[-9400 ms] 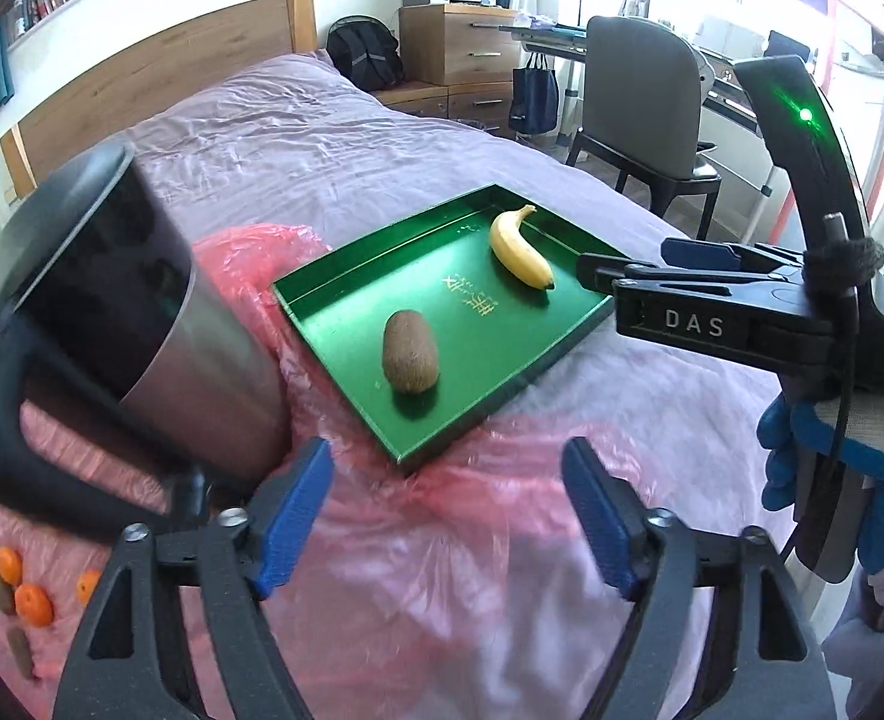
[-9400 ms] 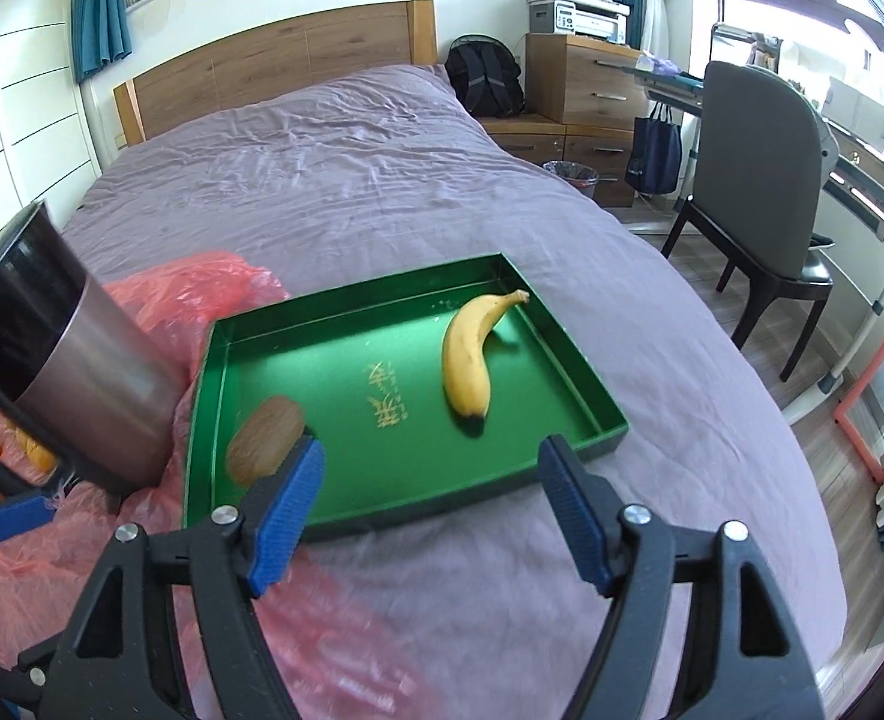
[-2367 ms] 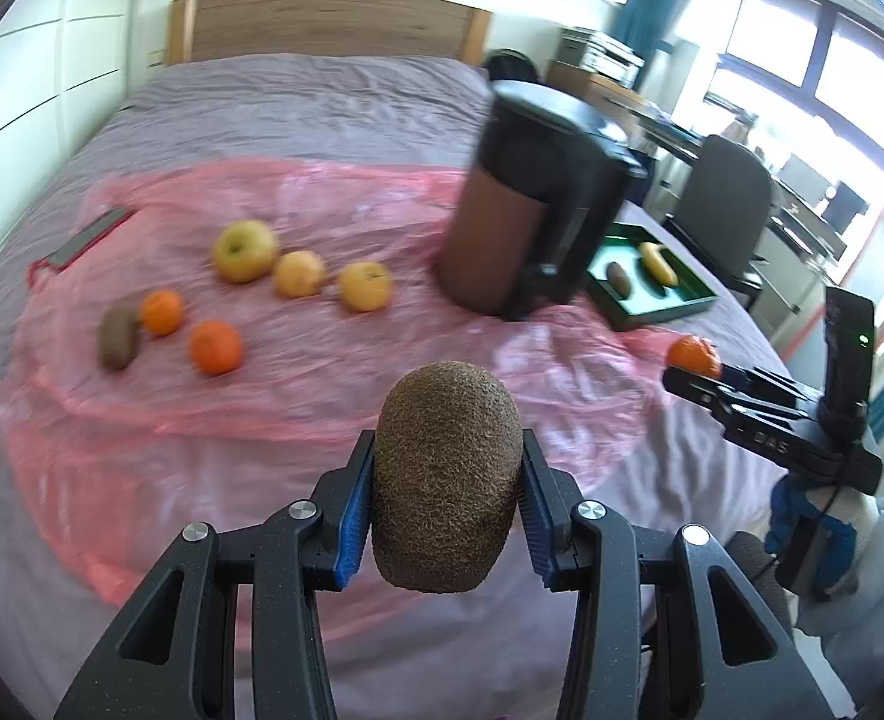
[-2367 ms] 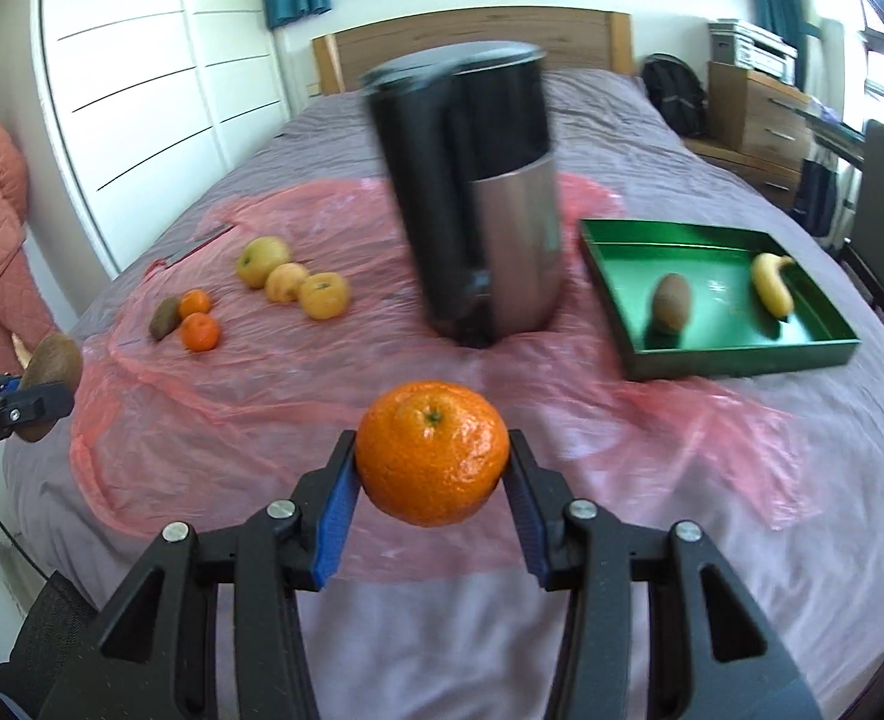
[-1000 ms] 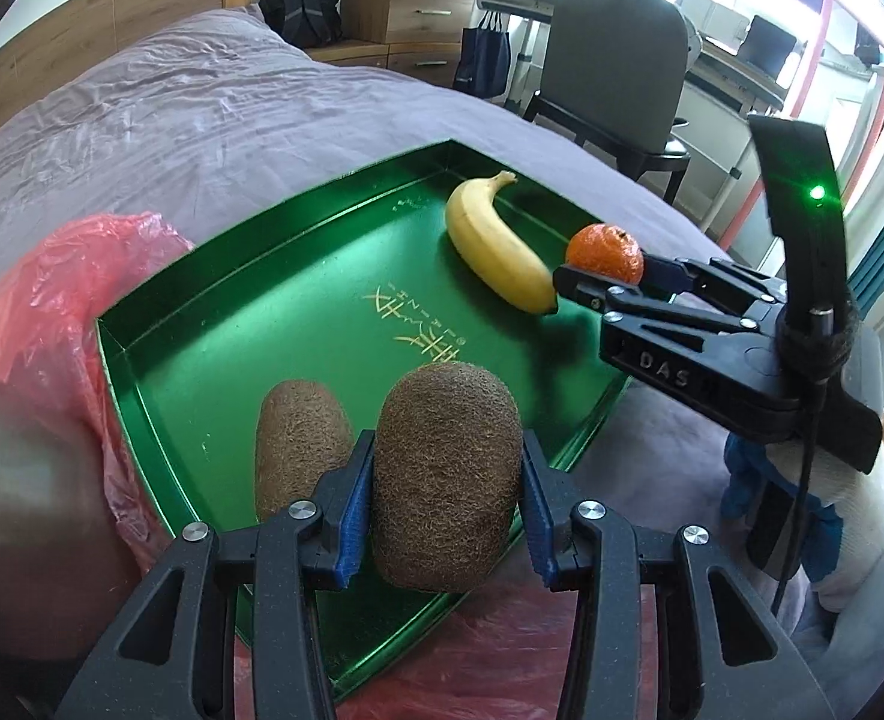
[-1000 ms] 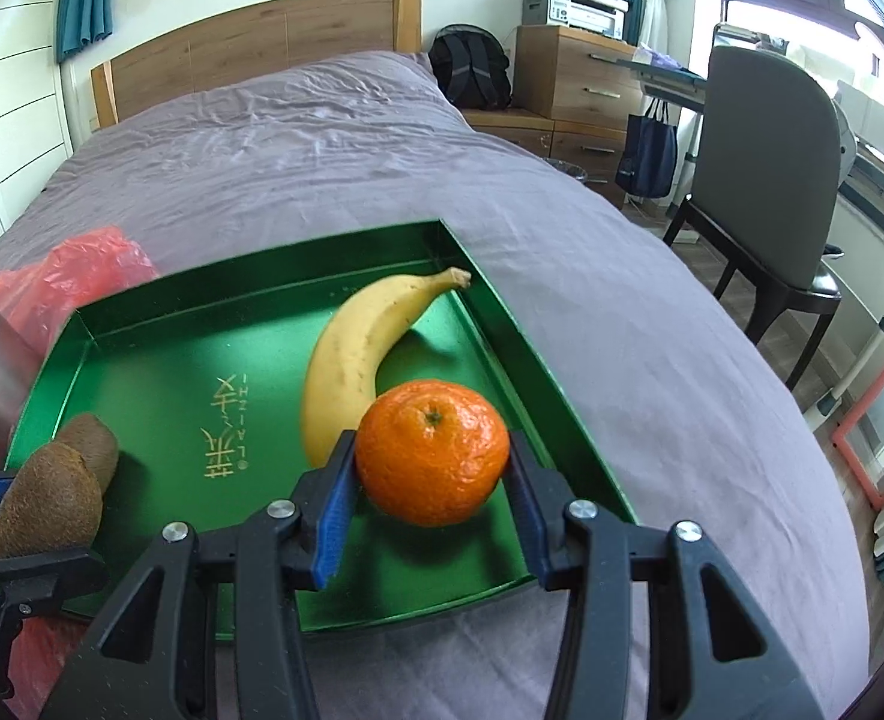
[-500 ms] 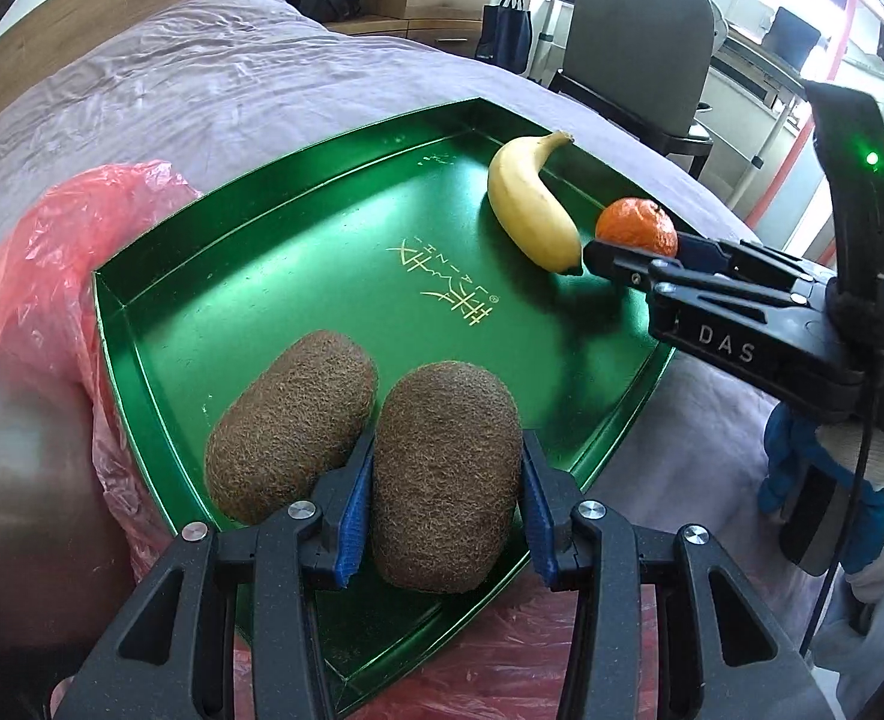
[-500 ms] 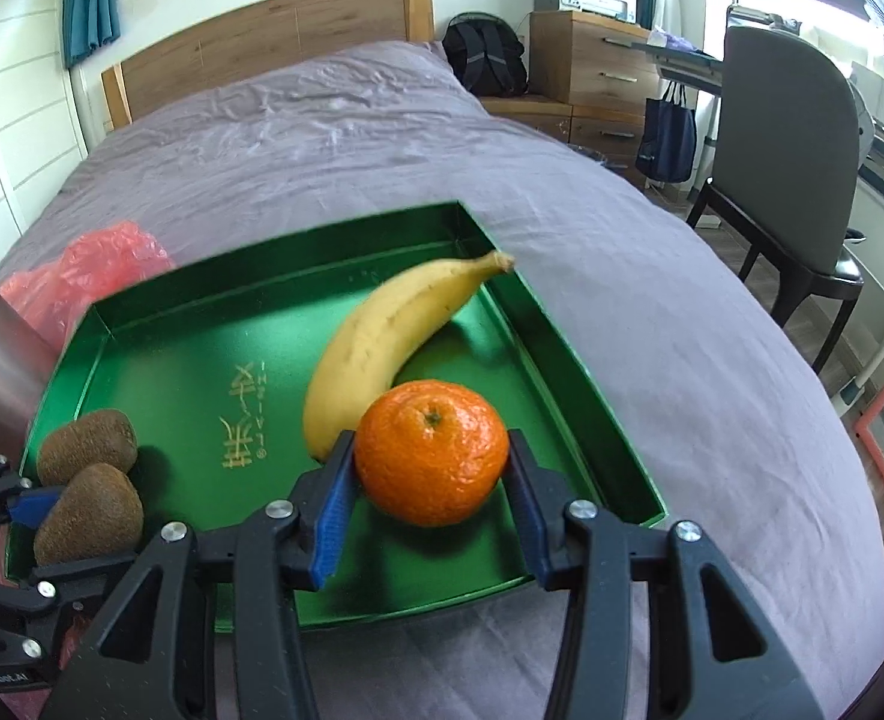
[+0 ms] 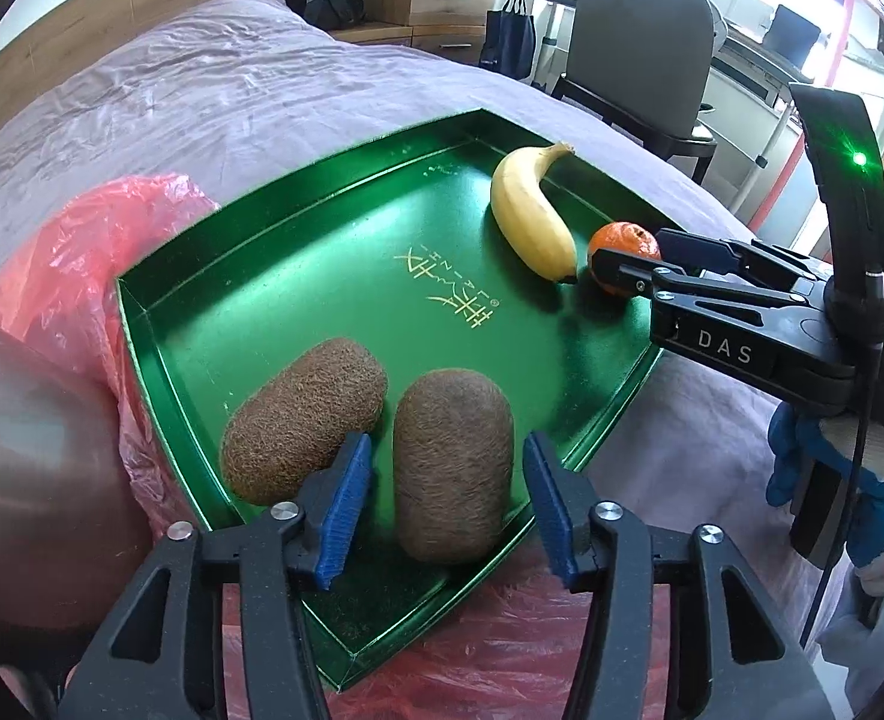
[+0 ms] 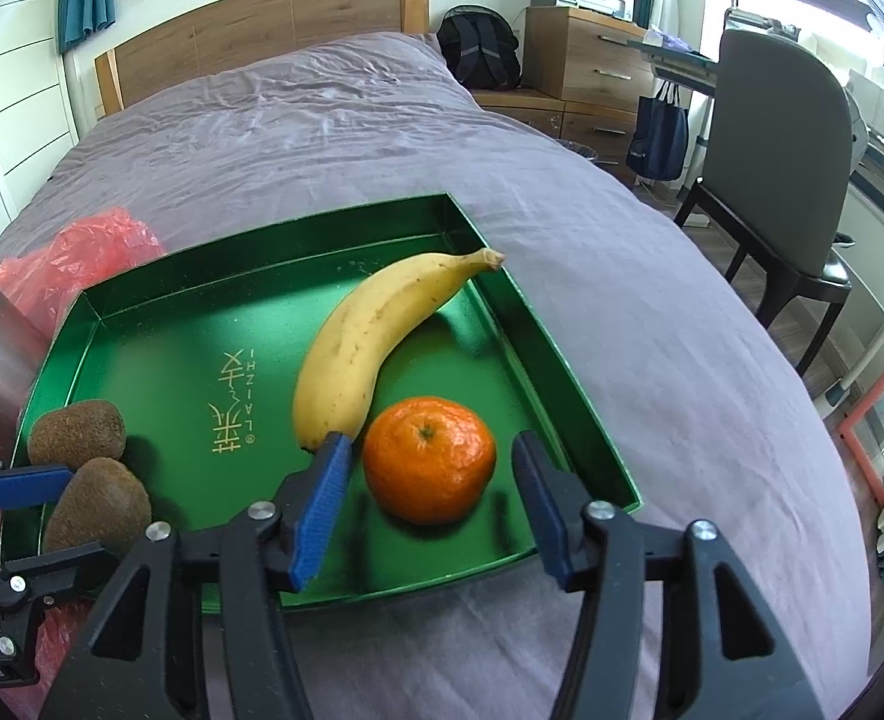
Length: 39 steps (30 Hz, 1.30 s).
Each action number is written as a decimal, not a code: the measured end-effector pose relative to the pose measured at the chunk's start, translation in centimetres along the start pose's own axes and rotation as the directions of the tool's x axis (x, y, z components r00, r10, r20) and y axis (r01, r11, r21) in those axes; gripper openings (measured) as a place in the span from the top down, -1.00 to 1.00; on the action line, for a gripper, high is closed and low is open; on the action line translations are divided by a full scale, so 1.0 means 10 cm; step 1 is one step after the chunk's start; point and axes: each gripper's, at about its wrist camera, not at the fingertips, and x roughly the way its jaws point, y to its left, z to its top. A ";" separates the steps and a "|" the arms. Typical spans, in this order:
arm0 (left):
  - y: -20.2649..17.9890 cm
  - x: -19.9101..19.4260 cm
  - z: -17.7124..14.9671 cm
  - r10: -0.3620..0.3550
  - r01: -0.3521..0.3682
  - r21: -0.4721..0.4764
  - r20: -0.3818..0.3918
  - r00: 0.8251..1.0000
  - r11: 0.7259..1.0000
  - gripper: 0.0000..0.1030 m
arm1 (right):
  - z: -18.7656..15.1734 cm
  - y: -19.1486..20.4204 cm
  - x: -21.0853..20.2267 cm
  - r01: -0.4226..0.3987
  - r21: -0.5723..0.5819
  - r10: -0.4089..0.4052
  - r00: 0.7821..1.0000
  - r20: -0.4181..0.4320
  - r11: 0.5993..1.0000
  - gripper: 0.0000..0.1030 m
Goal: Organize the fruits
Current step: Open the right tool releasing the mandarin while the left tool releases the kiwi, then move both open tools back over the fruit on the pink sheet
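A green tray (image 9: 273, 276) lies on the bed and also shows in the right wrist view (image 10: 165, 372). In it lie a banana (image 9: 532, 222) (image 10: 369, 354), two kiwis and an orange. My left gripper (image 9: 448, 498) is open, its pads either side of the near kiwi (image 9: 454, 468) without touching it; the other kiwi (image 9: 303, 420) lies just left. My right gripper (image 10: 429, 510) is open around the orange (image 10: 429, 459), which rests on the tray floor next to the banana's end. Both kiwis (image 10: 96, 507) (image 10: 75, 432) show at the tray's left end.
A pink plastic sheet (image 9: 69, 252) lies under the tray's left side. A blurred steel jug (image 9: 27, 480) stands close at the left. The purple bedspread (image 10: 381, 138) stretches behind. A chair (image 10: 784, 180) and drawers (image 10: 586, 60) stand to the right of the bed.
Both grippers have opened. The kiwi and the orange, held half a second ago, now rest on the tray floor between the open pads.
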 end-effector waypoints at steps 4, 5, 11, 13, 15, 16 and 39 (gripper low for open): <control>-0.01 -0.11 0.00 0.010 -0.010 -0.002 0.018 1.000 1.000 0.04 | 0.02 0.01 -0.15 0.000 0.003 0.000 1.000 0.023 1.000 -0.49; -0.01 -0.15 -0.01 0.011 -0.011 -0.002 0.023 1.000 1.000 0.04 | 0.02 0.02 -0.18 0.000 0.004 -0.001 1.000 0.027 1.000 -0.49; -0.05 -0.37 -0.10 0.002 -0.002 -0.011 0.048 0.999 1.000 0.03 | -0.02 0.11 -0.44 -0.006 0.005 0.006 0.999 0.052 1.000 -0.61; -0.08 -0.47 -0.16 0.000 0.001 -0.009 0.058 0.998 1.000 0.02 | -0.05 0.16 -0.53 -0.011 0.005 0.011 0.998 0.057 1.000 -0.63; -0.09 -0.55 -0.21 -0.001 0.002 -0.013 0.067 0.998 1.000 -0.03 | -0.09 0.22 -0.63 -0.016 0.002 0.016 0.998 0.058 1.000 -0.65; -0.09 -0.60 -0.25 -0.003 0.005 -0.022 0.073 0.997 1.000 -0.05 | -0.12 0.23 -0.67 -0.016 0.000 0.016 0.998 0.059 1.000 -0.65; 0.21 -1.56 -1.44 0.139 -0.128 -0.103 0.105 0.985 0.986 -0.45 | -0.79 0.86 -1.70 -0.070 -0.004 0.070 0.995 0.071 0.998 -0.81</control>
